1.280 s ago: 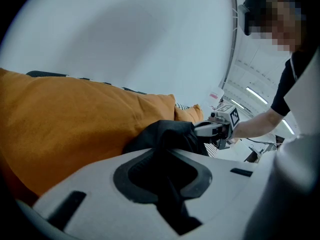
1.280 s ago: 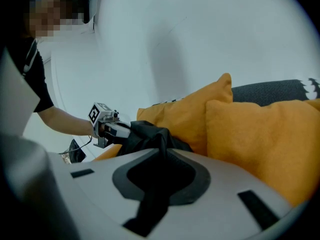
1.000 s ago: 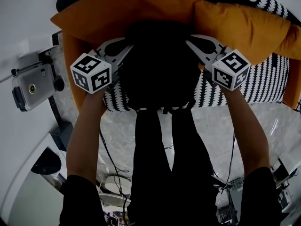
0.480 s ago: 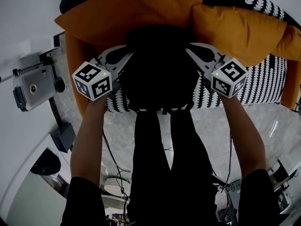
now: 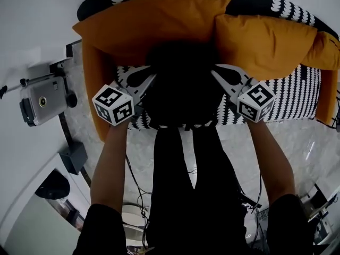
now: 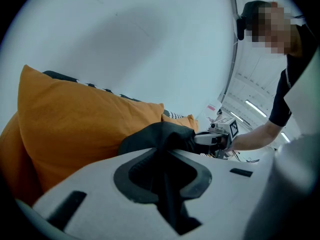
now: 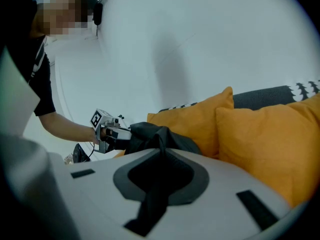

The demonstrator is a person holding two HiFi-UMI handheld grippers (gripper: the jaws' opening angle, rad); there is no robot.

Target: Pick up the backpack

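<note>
Lifting now: your left gripper (image 5: 141, 82) is clamped on the backpack (image 5: 183, 84) fabric, w/ the bag slung between, and the right gripper (image 5: 225, 77) is pinched on it too. Vs a sec ago it's pulled up off the orange cushions (image 5: 159, 20) — pickup prob. nearly done.

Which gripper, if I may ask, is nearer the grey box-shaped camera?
Left. The left gripper is to the right of the grey box-shaped camera; the right gripper is farther, beyond the black backpack.

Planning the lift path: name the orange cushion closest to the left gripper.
The largest cushion, leftmost in the head view, right beside the left gripper; the smaller ones lie further right.
</note>
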